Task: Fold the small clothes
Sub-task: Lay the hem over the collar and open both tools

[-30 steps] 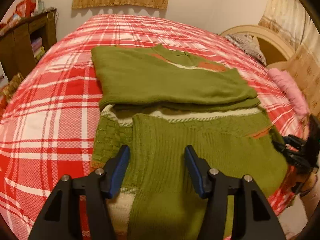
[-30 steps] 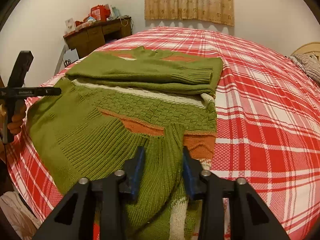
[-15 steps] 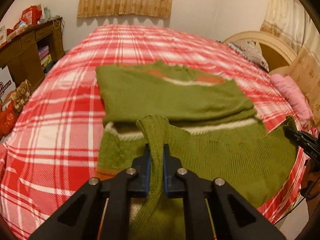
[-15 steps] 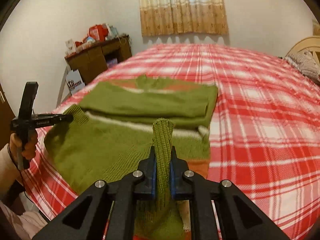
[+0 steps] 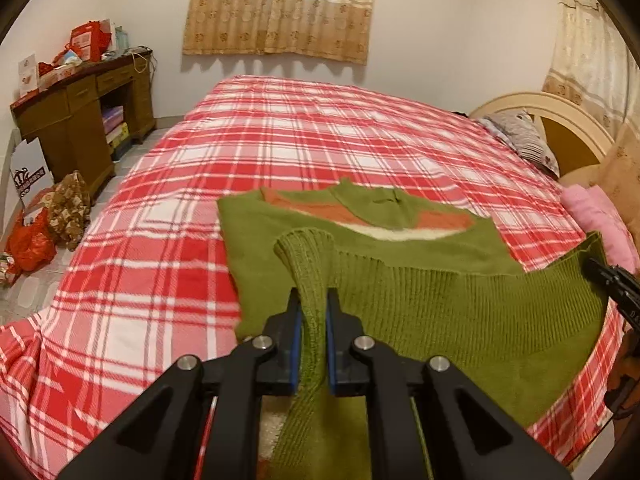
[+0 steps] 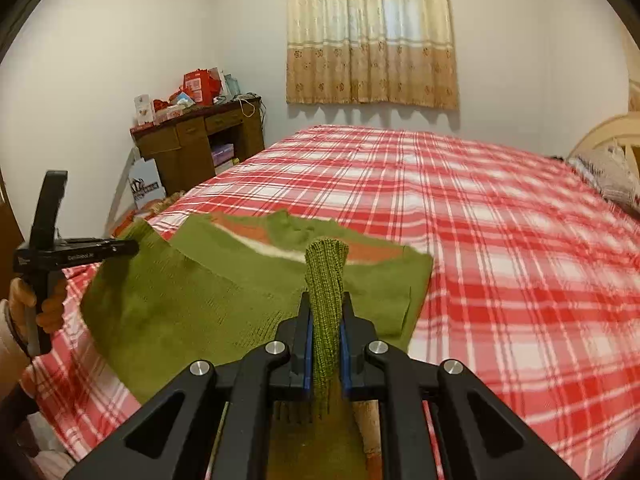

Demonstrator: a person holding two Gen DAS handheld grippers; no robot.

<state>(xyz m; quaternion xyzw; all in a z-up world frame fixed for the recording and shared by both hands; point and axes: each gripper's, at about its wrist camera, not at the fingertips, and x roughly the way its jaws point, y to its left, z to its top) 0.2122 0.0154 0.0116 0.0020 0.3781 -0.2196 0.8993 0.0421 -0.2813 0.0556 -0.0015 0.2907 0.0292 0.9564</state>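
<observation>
While the ribbed hem of the green sweater (image 5: 460, 312) is pinched in the clamped left gripper (image 5: 311, 312) above the red plaid bed (image 5: 160, 280), a lopsided fold could be caused if that thin bunch slips out. From the right wrist, the right gripper (image 6: 325, 320) is seen clenched on the hem's other corner, with a cluttered wooden desk (image 6: 196, 148) and curtained window (image 6: 372, 36) behind.

Both wrist views – close, downward – share bed (image 5: 168, 248).
</observation>
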